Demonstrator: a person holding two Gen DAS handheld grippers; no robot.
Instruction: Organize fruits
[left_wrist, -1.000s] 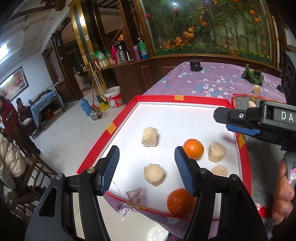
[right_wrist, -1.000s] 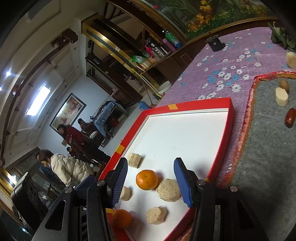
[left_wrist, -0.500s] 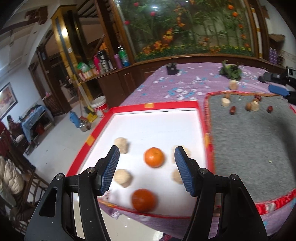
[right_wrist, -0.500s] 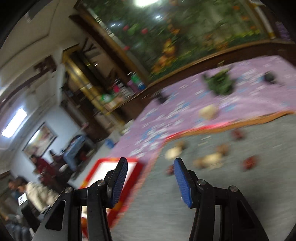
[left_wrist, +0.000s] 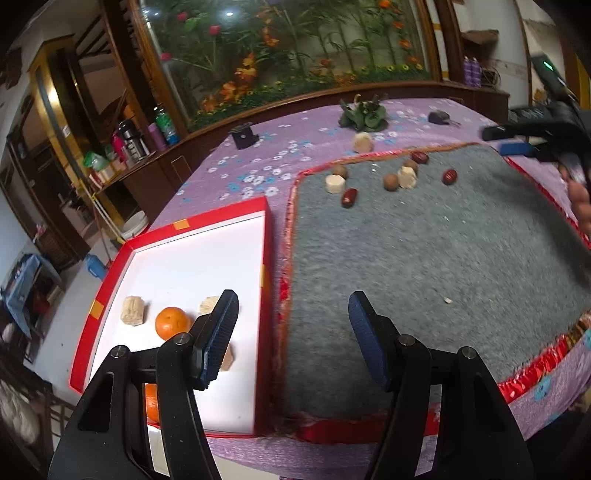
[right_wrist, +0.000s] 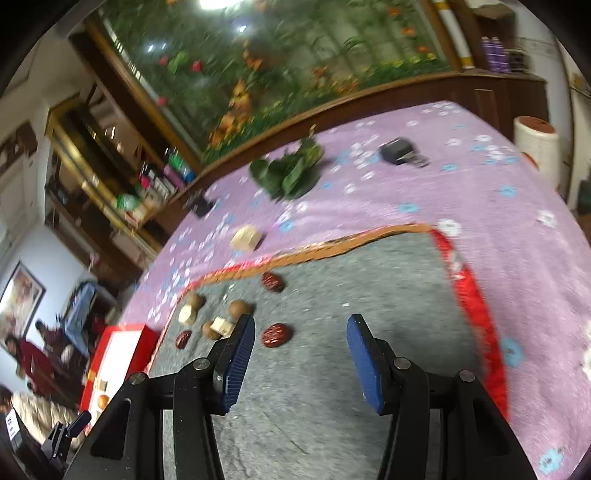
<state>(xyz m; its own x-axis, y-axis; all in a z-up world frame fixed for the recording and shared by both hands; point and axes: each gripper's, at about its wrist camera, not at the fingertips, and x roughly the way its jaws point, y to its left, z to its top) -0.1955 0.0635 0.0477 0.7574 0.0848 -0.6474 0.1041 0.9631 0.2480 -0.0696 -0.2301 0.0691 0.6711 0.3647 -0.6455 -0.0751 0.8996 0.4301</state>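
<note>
**Both grippers empty over the grey mat**

Left gripper: jaws apart, nothing between, above the mat's near left edge. Right gripper: jaws apart, empty, near a red date. Dates, brown nuts and pale chunks cluster at the mat's far left corner. Red tray beside the mat's left edge holds an orange and pale chunks. Surface: purple floral cloth.

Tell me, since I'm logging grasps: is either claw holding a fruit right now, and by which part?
Nothing is held. The left claw and the right claw both stand open, with only grey mat between their fingers.
</note>
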